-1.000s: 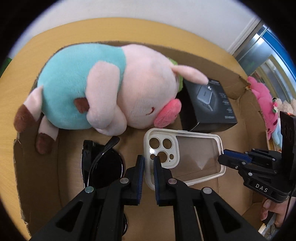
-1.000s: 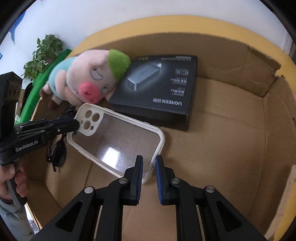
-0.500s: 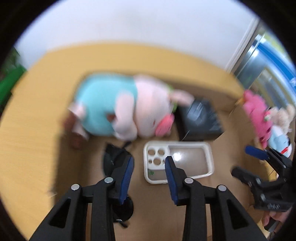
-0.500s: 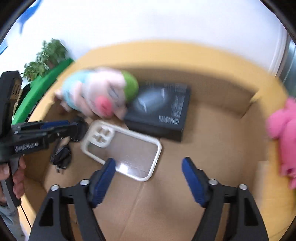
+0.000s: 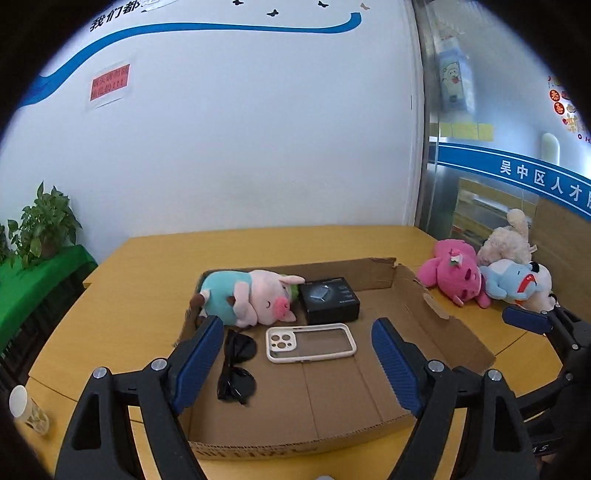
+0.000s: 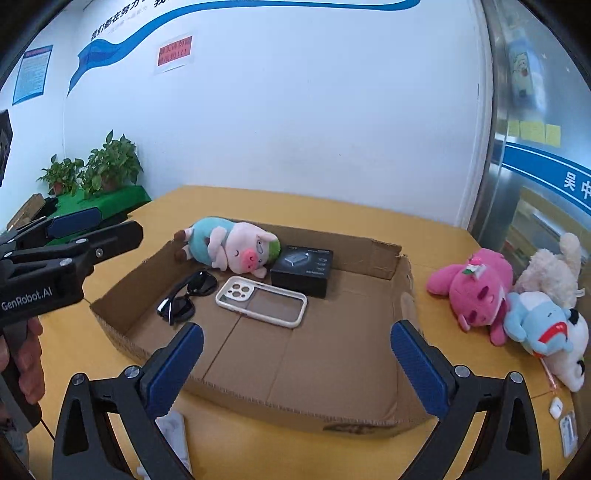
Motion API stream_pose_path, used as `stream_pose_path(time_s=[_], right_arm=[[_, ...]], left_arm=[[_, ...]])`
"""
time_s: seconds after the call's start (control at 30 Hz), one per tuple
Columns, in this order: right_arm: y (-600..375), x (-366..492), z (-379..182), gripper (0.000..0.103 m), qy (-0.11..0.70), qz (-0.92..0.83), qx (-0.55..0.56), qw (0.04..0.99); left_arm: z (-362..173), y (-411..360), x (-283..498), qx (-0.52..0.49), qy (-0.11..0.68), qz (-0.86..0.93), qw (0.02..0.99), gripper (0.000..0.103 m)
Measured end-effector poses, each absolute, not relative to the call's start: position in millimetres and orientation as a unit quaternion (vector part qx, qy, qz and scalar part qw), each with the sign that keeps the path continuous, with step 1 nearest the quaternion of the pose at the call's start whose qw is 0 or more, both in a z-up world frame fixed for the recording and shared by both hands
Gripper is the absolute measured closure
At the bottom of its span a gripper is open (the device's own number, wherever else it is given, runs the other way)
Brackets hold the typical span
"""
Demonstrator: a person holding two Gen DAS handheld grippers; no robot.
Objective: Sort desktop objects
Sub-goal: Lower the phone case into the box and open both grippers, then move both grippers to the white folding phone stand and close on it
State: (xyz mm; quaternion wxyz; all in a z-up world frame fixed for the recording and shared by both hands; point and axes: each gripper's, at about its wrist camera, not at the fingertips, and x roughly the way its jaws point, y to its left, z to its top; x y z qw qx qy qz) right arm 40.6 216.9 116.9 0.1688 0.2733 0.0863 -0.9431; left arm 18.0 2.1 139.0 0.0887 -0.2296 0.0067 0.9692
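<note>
Readable text, by surface:

- Left claw (image 6: pixel 74 236), on the body's side, white lettering: "GenRobot.AI".
- Blue band (image 5: pixel 535 177) on the glass partition at right, white characters: "吴中区人才", cut off by the frame edge. The right wrist view shows only "吴中".
- Wall, above the blue wave stripe (image 5: pixel 184 33), dark characters: "我们都", running out of frame. The right wrist view reads "我们都在努力".
- Red sign (image 6: pixel 174 51) on white paper on the wall: characters too blurred to read.
- Blue poster (image 6: pixel 33 72) at far left: print too small.
- Black box (image 6: pixel 303 267): white print on the lid, illegible.
</note>
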Motion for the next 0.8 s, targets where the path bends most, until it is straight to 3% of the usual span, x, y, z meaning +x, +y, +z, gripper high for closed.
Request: stream_pose_path(time_s=[0.6,0.8], right_arm=[[222,92,99,0.000,0.092,-0.939,0.275,0.185],[217,101,62,0.000,0.086,-0.914,0.320,0.233]], left_arm=[[108,6,52,-0.280,-0.015,0.956,0.087,0.020],[75,-16,59,-0.334,-0.045,0.937,0.092,0.021]])
